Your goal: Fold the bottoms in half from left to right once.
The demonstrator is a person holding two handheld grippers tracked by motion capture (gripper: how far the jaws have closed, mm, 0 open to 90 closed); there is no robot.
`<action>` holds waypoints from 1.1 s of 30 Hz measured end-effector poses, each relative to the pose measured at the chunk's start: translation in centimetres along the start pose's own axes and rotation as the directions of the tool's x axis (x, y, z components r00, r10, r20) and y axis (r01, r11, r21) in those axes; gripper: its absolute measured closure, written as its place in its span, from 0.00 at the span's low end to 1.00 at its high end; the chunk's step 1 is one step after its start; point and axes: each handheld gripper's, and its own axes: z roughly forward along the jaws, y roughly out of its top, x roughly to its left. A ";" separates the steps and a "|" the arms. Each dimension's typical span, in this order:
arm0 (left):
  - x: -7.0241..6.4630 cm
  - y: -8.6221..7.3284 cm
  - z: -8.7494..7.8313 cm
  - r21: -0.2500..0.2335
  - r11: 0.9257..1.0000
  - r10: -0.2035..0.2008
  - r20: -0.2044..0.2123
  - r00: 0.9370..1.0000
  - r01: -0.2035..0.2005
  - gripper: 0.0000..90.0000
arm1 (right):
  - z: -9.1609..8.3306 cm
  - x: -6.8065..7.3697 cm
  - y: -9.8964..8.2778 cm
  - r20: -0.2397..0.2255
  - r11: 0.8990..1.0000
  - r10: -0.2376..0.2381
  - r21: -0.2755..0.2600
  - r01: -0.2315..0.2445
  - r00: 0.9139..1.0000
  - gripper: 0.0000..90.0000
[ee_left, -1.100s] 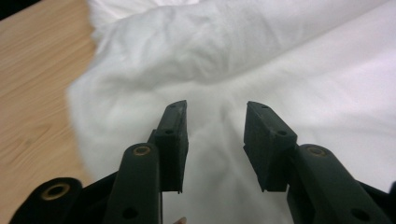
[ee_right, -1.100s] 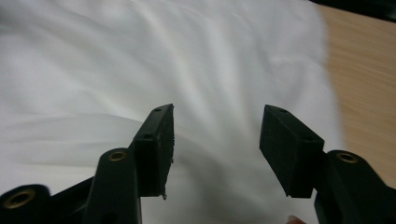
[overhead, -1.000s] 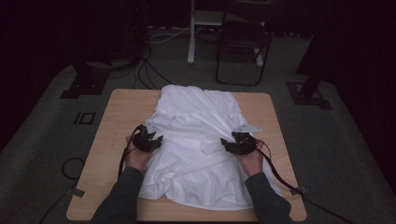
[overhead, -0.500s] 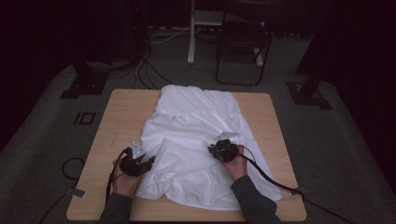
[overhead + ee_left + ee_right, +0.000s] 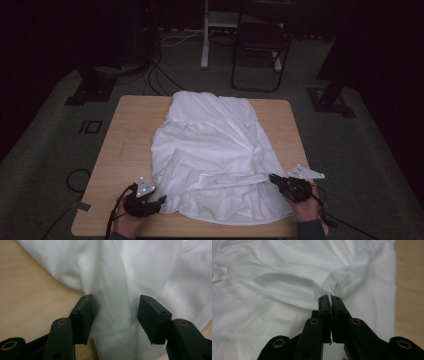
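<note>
The white cloth point(image 5: 215, 160) lies rumpled on the tabletop point(image 5: 130, 130), not yet spread or folded. The right tool point(image 5: 329, 298) is clamped on a cloth edge. The left tool point(image 5: 115, 315) has just been opening; its jaws stand half-wide, a fold between them, unpinched. Which garment it is stays unclear.

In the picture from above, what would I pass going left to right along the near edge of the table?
Left gripper, jaws apart around the cloth's edge → white cloth spread on the wooden table → right gripper, shut on a pinch of the cloth.
</note>
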 end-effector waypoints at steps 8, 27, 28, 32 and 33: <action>-0.6 0.9 -2.1 -0.087 0.996 0.042 0.076 0.996 -0.035 0.97 | -3.0 -0.7 -3.0 0.029 0.998 0.048 -0.030 -0.047 0.998 0.97; -0.9 2.4 -5.9 -0.189 0.982 0.029 0.067 0.997 -0.016 0.58 | -3.3 -2.1 -6.4 0.132 0.992 0.064 0.097 -0.078 0.989 0.92; -0.4 2.5 -5.7 -0.185 0.983 0.018 0.056 0.998 -0.007 0.56 | -3.3 -2.1 -6.2 0.132 0.993 0.061 0.096 -0.075 0.989 0.84; 1.3 3.1 -4.5 -0.183 0.983 -0.010 0.017 1.000 0.013 0.53 | -3.7 -2.1 -4.5 0.136 0.998 0.056 0.034 -0.061 0.989 0.58; 1.7 3.3 -4.2 -0.182 0.983 -0.014 0.007 1.000 0.015 0.53 | -3.8 -2.2 -3.8 0.137 0.998 0.055 0.015 -0.057 0.989 0.56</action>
